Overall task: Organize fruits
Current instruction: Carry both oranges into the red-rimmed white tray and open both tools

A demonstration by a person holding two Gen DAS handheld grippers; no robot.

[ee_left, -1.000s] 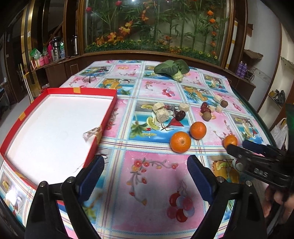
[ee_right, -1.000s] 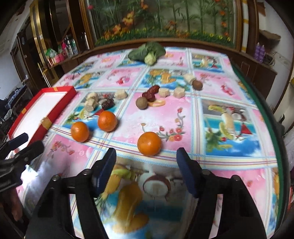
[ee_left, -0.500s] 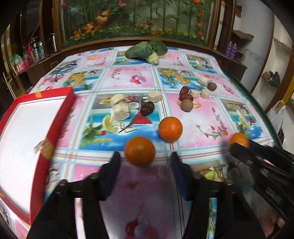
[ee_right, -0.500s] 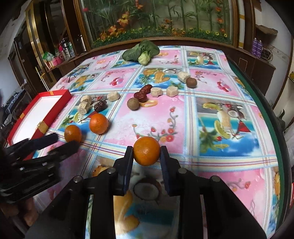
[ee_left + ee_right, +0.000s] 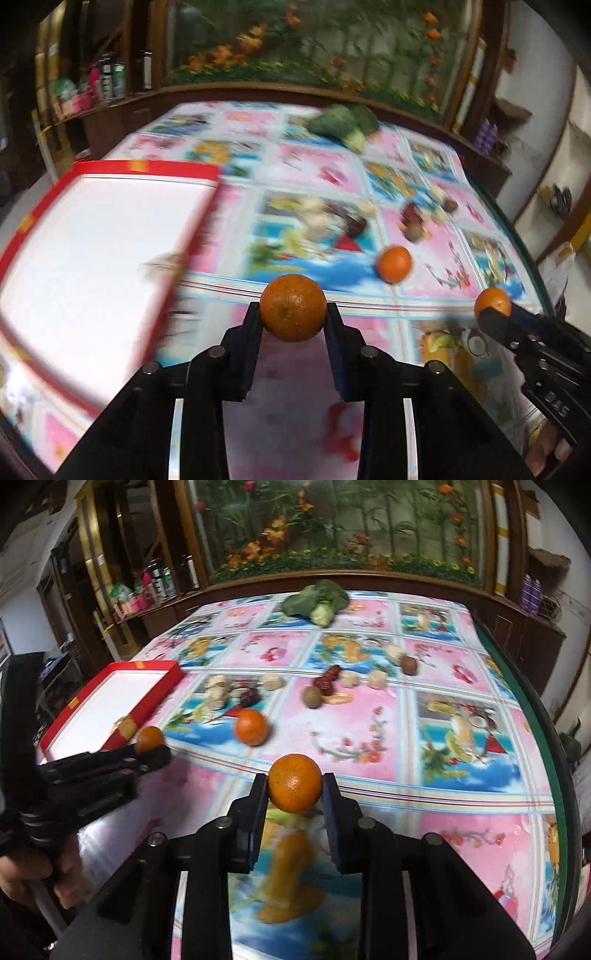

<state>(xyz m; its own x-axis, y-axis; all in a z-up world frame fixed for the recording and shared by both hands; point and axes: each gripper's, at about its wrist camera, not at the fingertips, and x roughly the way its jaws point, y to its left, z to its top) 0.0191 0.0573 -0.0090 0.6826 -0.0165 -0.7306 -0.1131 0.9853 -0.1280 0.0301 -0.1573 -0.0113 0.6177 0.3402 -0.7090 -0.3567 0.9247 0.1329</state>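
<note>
Red-rimmed tray (image 5: 140, 170) at the left holds no fruit yet. The left gripper (image 5: 293, 314) clamps its jaws on one orange (image 5: 293, 312), the right gripper (image 5: 295, 786) on another orange (image 5: 294, 782); a third orange (image 5: 252, 726) and small pieces remain on the surface (image 5: 461, 782).

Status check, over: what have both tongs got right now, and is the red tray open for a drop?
Left tongs shut on an orange. Right tongs shut on another orange. Third orange loose on the table. Red tray unobstructed.
</note>
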